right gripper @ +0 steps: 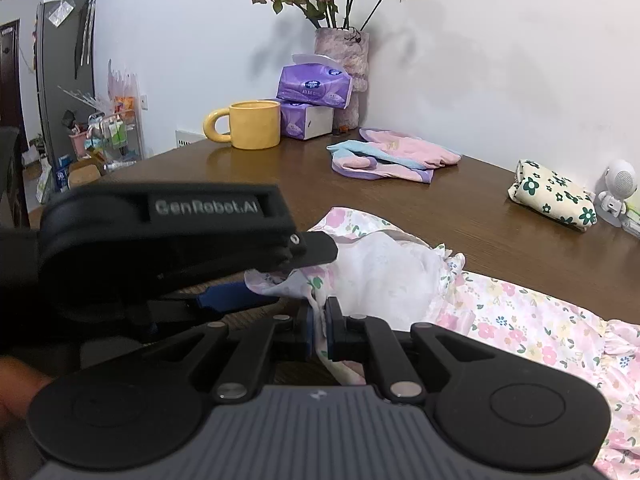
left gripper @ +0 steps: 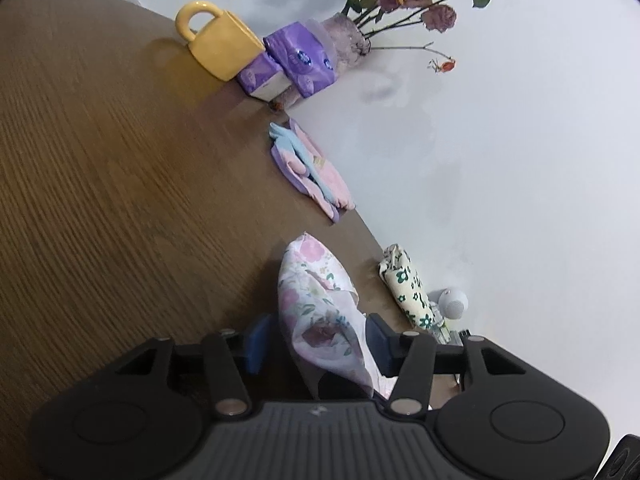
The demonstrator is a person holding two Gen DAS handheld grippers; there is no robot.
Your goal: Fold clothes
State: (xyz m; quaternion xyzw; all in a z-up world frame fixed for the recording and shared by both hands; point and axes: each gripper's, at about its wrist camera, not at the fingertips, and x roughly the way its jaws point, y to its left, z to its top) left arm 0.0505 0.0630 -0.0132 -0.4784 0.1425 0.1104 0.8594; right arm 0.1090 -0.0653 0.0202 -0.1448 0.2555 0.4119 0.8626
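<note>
A white garment with pink flowers (right gripper: 520, 320) lies on the brown wooden table (right gripper: 240, 172), and one bunched end of it is lifted. My right gripper (right gripper: 318, 328) is shut on a fold of that end. My left gripper (right gripper: 296, 276) comes in from the left, turned on its side. It stands open with the raised fabric between its fingers. In the left wrist view the floral garment (left gripper: 316, 304) fills the gap of the left gripper (left gripper: 318, 344) between its blue pads (left gripper: 260, 344).
Along the wall stand a yellow mug (right gripper: 256, 124), purple tissue packs (right gripper: 316, 88) and a vase of dried roses (right gripper: 344, 60). A folded pastel garment (right gripper: 392, 156), a folded cream cloth with green flowers (right gripper: 552, 196) and a small white figure (right gripper: 618, 188) sit farther right.
</note>
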